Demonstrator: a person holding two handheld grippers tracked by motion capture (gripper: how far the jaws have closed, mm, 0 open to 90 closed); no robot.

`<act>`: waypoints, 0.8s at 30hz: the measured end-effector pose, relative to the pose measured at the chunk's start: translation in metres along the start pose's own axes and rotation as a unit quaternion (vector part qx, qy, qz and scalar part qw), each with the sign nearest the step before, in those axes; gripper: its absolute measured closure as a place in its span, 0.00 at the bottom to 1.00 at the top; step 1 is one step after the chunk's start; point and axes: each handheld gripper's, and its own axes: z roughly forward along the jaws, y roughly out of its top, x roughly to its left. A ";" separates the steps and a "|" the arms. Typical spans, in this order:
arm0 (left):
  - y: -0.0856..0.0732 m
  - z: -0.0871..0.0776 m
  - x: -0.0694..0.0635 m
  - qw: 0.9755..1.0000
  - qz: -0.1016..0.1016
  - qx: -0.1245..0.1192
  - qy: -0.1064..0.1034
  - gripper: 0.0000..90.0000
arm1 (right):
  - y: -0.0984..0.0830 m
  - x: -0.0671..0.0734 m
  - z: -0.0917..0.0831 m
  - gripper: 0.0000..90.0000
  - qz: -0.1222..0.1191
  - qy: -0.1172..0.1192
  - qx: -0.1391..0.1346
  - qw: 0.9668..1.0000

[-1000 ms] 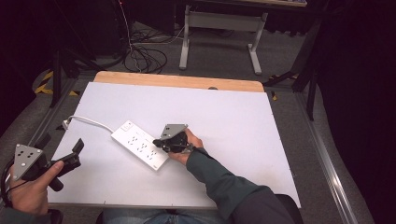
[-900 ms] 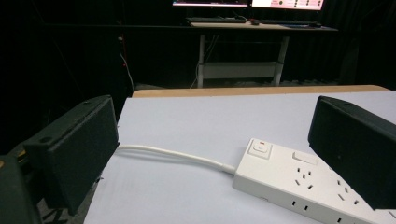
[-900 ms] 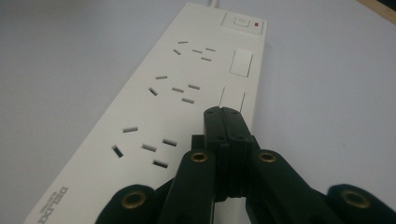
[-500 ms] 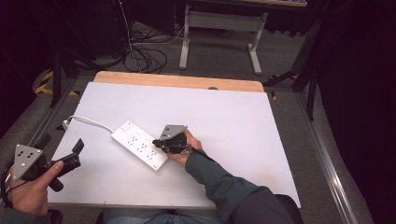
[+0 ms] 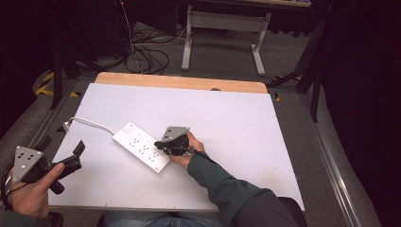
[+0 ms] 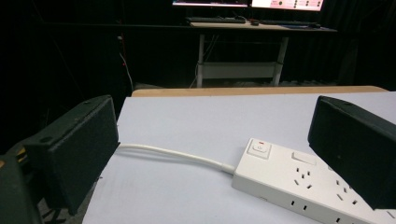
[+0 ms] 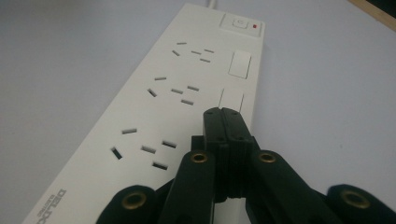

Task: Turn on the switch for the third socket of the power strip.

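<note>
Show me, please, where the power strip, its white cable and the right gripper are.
power strip (image 5: 141,147), high view, middle of its socket face.
white cable (image 6: 173,153), left gripper view, mid-length on the table.
right gripper (image 7: 227,122), right gripper view, its closed fingers' tips.

A rectangular table with a pale lavender-white top (image 5: 227,118) carried the work, and a bare light-wood strip (image 5: 179,82) ran along its far edge. Directly on the top lay a long white plastic power strip (image 5: 140,146), flat, its socket face up, set at a slant. It lay just under and ahead of the right gripper (image 5: 159,145), and to the right of and beyond the left gripper (image 5: 79,147). Its end bearing a white rocker switch with a red mark (image 7: 239,23) pointed away from the right gripper. From that end a round white cable (image 5: 90,123) ran across the top to the table's left edge, passing ahead of the left gripper.
</note>
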 end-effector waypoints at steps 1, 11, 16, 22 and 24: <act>0.000 0.000 0.000 1.000 0.000 0.000 -0.001 0.03 | 0.000 -0.001 0.000 1.00 0.000 0.000 -0.001 1.000; 0.001 0.005 -0.002 1.000 0.001 -0.001 -0.008 0.03 | 0.002 -0.006 -0.011 1.00 0.006 -0.004 -0.020 1.000; 0.002 0.010 -0.004 1.000 0.002 0.000 -0.014 0.03 | 0.001 -0.008 -0.018 1.00 0.010 -0.009 -0.023 1.000; 0.002 0.014 -0.006 1.000 0.004 0.001 -0.021 0.03 | 0.000 -0.010 -0.024 1.00 0.014 -0.015 -0.026 0.999; 0.002 0.015 -0.007 1.000 0.003 0.002 -0.022 0.03 | 0.000 -0.011 -0.027 1.00 0.014 -0.017 -0.029 0.999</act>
